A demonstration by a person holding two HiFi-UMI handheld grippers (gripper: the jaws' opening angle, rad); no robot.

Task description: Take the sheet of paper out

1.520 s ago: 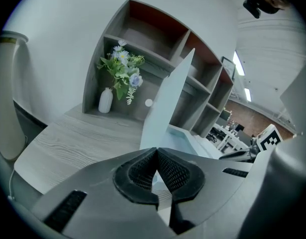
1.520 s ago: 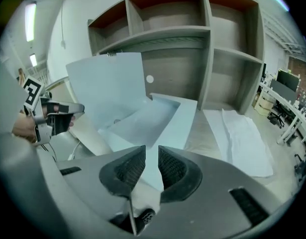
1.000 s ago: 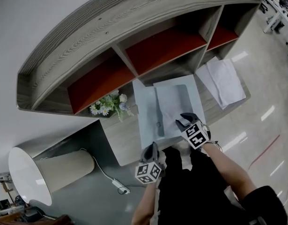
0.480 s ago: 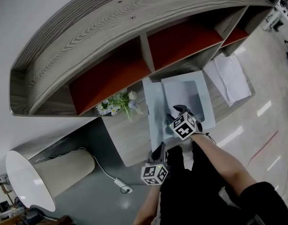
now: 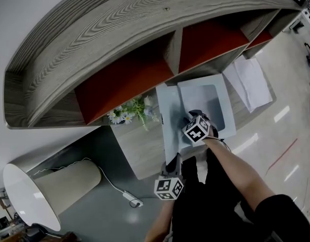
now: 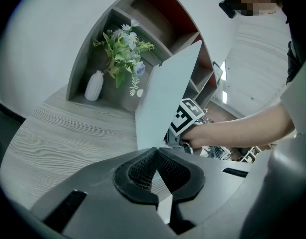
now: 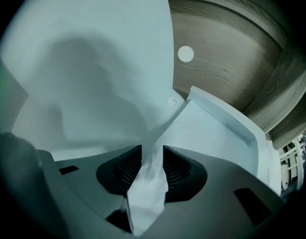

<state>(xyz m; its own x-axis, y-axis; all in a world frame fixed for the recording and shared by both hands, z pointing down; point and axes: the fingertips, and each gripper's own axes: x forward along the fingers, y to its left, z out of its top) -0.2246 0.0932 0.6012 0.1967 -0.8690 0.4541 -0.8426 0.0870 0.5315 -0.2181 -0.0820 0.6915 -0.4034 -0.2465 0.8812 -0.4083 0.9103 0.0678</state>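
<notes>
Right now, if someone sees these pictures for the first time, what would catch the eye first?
The pale blue box on the wooden desk, its lid held up by the shut left gripper. Inside it, the right gripper is closing its jaws around a crumpled white sheet of paper.

No words, numbers, brand names or signs can be read anywhere in these views. The only printed marks are black-and-white square patterns on the cube of the left tongs [image 5: 168, 187] and the cube of the right tongs [image 5: 197, 130]; they are coded patterns, not letters or digits. The right cube's pattern also shows in the left gripper view [image 6: 185, 117], just as unreadable as text.
</notes>
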